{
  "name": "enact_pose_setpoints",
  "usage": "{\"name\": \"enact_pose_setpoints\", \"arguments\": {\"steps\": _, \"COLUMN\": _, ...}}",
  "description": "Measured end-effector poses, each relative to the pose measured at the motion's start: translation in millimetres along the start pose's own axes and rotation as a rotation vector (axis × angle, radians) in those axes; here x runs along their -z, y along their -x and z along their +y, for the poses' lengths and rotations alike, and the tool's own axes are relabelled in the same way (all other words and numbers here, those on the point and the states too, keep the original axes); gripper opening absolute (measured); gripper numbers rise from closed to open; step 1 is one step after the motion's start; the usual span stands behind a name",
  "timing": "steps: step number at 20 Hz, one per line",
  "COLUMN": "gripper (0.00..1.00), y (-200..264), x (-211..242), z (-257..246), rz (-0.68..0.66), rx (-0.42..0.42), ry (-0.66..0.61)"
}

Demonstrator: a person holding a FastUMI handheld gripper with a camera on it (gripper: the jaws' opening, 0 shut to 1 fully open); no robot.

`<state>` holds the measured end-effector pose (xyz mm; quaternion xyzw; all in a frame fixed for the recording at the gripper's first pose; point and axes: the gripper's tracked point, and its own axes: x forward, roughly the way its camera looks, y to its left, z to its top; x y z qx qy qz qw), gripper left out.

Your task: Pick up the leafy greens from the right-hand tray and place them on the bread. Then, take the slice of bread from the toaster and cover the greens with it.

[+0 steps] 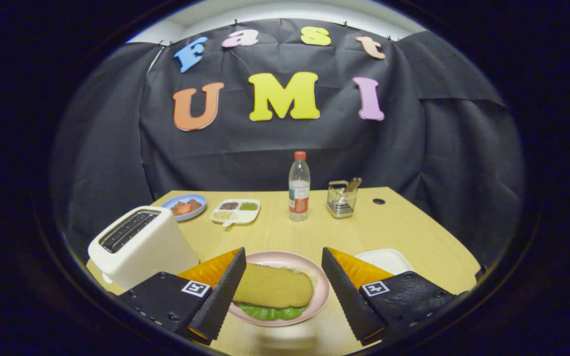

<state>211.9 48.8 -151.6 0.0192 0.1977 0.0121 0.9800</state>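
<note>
The gripper (282, 282) sits lowest in the frame, its two fingers spread wide apart with nothing held between them. The left finger (220, 296) slants in from the lower left and the right finger (347, 296) from the lower right; neither pad presses on anything, though the left one overlaps the near left rim of the pink plate (320, 291) in the picture, and whether it touches the plate cannot be told.

Between the fingers, at lower centre, that plate rests on the wooden table (413, 237). On it lies a slice of bread (272, 286), long and tan, on top of the leafy greens (270, 311), whose green edge sticks out along the near side of the slice. A pale sliver of another piece shows at the far right end under the top slice.

Just behind the right finger, at lower right, is a white tray (389, 258). At lower left stands a white toaster (139, 247), its dark slots facing up.

Farther back, at centre, a clear water bottle (299, 187) with a red cap stands upright. To its right is a wire mesh holder (341, 200) with utensils leaning in it, and beyond that a small dark hole in the tabletop (378, 201). To the bottle's left lie a white divided dish (236, 211) with small portions of food, and further left a blue plate (184, 206) of reddish food. Black cloth (265, 143) hangs behind the table.
</note>
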Motion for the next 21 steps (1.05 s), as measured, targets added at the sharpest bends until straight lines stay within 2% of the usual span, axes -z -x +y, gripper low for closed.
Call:
{"name": "enact_pose_setpoints", "arguments": {"steps": 9, "gripper": 0.95, "y": 110.0, "x": -88.4, "z": 30.0, "rz": -0.249, "rx": 0.001, "ry": 0.059}}
{"name": "enact_pose_setpoints", "arguments": {"steps": 15, "gripper": 0.95, "y": 150.7, "x": -110.9, "z": 25.1, "rz": -0.320, "rx": 0.019, "ry": 0.047}}
{"name": "enact_pose_setpoints", "arguments": {"steps": 21, "gripper": 0.95, "y": 171.0, "x": -117.7, "z": 15.1, "rz": -0.360, "rx": 0.029, "ry": 0.049}}
